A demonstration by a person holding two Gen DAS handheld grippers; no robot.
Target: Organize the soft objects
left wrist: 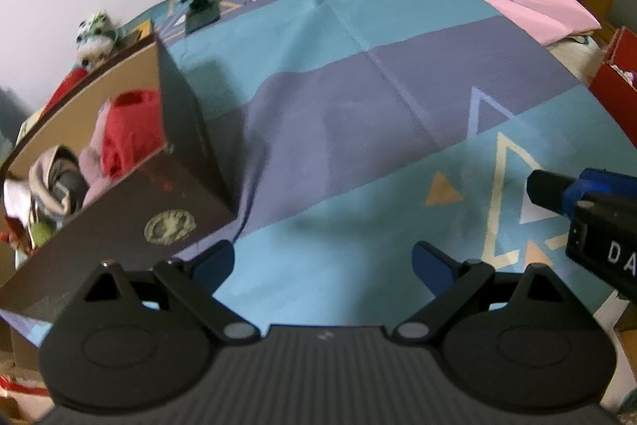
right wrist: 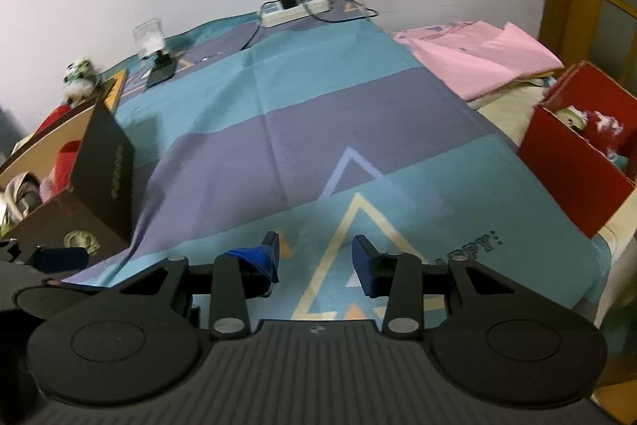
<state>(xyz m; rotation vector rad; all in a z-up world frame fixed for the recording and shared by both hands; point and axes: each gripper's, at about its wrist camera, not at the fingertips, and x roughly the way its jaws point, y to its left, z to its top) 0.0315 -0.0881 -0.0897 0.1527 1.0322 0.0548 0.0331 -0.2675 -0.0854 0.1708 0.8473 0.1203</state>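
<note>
Several soft toys (left wrist: 119,134) lie piled inside the dark cardboard box (left wrist: 131,210), among them a red one and a pale pink one; a small white and green plush (left wrist: 95,36) sits just behind the box, against the wall. Right of the box spreads the blue and purple cloth (left wrist: 358,98). Over the cloth, near the box's front corner, the left gripper (left wrist: 322,261) hangs with its jaws wide apart and nothing between them. Further right of the box, the right gripper (right wrist: 314,257) has its jaws partly apart, also empty. Well right of the box stands a red box (right wrist: 565,178) holding more plush, with a folded pink cloth (right wrist: 477,58) beyond it.
</note>
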